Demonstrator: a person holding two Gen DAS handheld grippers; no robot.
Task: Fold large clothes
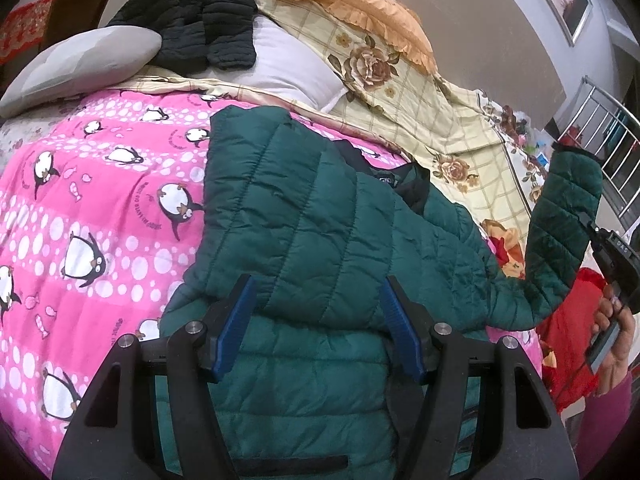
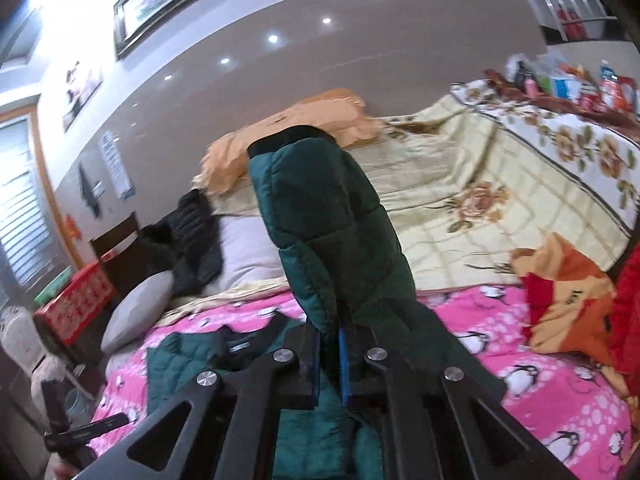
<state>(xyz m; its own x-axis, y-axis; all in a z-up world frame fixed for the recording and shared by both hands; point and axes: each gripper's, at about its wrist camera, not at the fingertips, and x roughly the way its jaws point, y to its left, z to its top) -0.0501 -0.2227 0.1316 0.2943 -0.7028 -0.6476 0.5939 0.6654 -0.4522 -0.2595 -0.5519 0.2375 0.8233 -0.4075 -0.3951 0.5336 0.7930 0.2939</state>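
Observation:
A dark green quilted jacket (image 1: 320, 220) lies on a pink penguin blanket (image 1: 100, 200), one side folded over its body. My left gripper (image 1: 320, 304) hovers low over the jacket's lower part; its blue pads (image 1: 236, 320) stand apart on either side of the folded layer and do not pinch it. My right gripper (image 2: 332, 328) is shut on the jacket's sleeve (image 2: 320, 220), which stands lifted above the bed with its dark cuff uppermost. In the left wrist view the raised sleeve (image 1: 560, 220) and the right gripper (image 1: 590, 228) are at the right edge, with a person's hand (image 1: 616, 332) on the handle.
A black padded jacket (image 1: 200, 20) lies folded on a white pillow at the head of the bed, beside a grey pillow (image 1: 80, 64) and an orange frilled pillow (image 1: 360, 4). A cream floral quilt (image 1: 420, 100) covers the far side. Red cloth (image 1: 572, 340) lies at the right.

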